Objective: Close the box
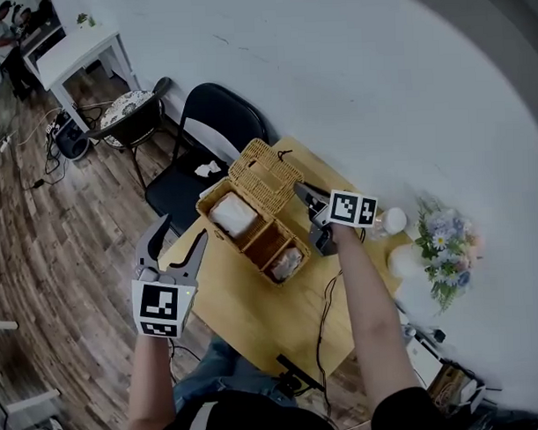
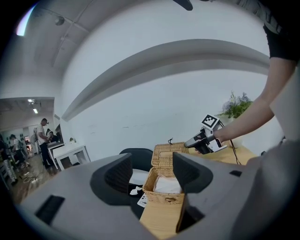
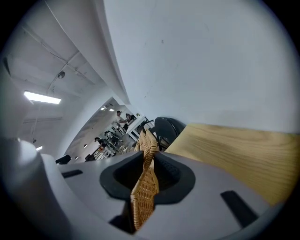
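Wicker box [image 1: 252,232] sits on the wooden surface [image 1: 246,316], toward its far-left edge, long axis running diagonally. Lid [image 1: 263,170] is open, hinged on the far side and tilted back toward the wall

Right hand-held gripper [image 1: 301,193] is at the lid's right edge. In the right gripper view the jaws [image 3: 146,171] are pinched onto the woven lid panel [image 3: 143,206], pads pressing on both faces, so it's clamped on the lid

Left hand-held gripper [image 1: 180,232] is off the surface's left corner, over the floor, well apart from the box. Jaws spread wide, nothing between the pads. In the left gripper view [image 2: 152,173] the box [image 2: 164,194] shows through the gap but further away, no contact

Box is split into compartments: white wrapped item [image 1: 234,215] in the far-left one, another wrapped item [image 1: 287,264] in the near-right one

Also around: black folding chair [image 1: 213,115] just behind the surface with a crumpled white scrap [image 1: 206,170] on its seat, flower bunch [image 1: 442,243] at the right end, black cable [image 1: 329,305] trailing across the surface toward the near edge
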Demonstrator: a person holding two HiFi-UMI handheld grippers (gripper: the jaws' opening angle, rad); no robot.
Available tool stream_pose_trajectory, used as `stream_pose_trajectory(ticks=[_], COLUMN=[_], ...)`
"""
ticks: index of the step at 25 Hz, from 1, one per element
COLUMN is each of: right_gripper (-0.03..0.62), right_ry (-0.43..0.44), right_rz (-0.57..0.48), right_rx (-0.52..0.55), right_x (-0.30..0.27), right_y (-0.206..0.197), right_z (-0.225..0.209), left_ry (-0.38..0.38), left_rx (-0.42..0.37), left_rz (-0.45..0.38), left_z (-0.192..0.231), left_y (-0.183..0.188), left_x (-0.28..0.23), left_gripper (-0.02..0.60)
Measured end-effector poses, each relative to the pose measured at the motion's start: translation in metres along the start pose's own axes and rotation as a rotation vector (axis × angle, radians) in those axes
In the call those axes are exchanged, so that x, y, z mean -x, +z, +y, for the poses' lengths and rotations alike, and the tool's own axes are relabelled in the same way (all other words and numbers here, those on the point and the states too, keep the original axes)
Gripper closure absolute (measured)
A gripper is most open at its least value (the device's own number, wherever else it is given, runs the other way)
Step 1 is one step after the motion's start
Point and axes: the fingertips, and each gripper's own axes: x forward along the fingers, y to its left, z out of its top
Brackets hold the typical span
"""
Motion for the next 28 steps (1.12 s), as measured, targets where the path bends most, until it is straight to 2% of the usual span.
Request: stream_pose_trajectory(ticks=[8, 19, 24, 28], right_gripper=[0.531, 0.531, 0.528, 0.508], right_ry=[0.017, -0.024, -0.036, -0.062], right_rz=[-0.050, -0.012, 0.044, 0.061], right_rx=[0.040, 0.313, 0.423, 0.443], right_x=[0.009, 0.017, 0.014, 0.011], right_y=[0.005, -0.008, -0.025, -0.038], right_z=[0.030, 0.084, 0.110, 0.122], left_ry=[0.003, -0.012, -0.041, -0.058], left_rx=[-0.009, 0.004, -0.001, 0.007], left_rz=[-0.029, -0.060, -0.090, -0.112], left_z=[-0.005, -0.011, -0.010, -0.001], left_y=[0.011, 0.013, 0.018, 0.023], left_x=[0.017, 0.041, 0.046, 0.051], left_gripper=[0.310, 0.310, 0.310, 0.310])
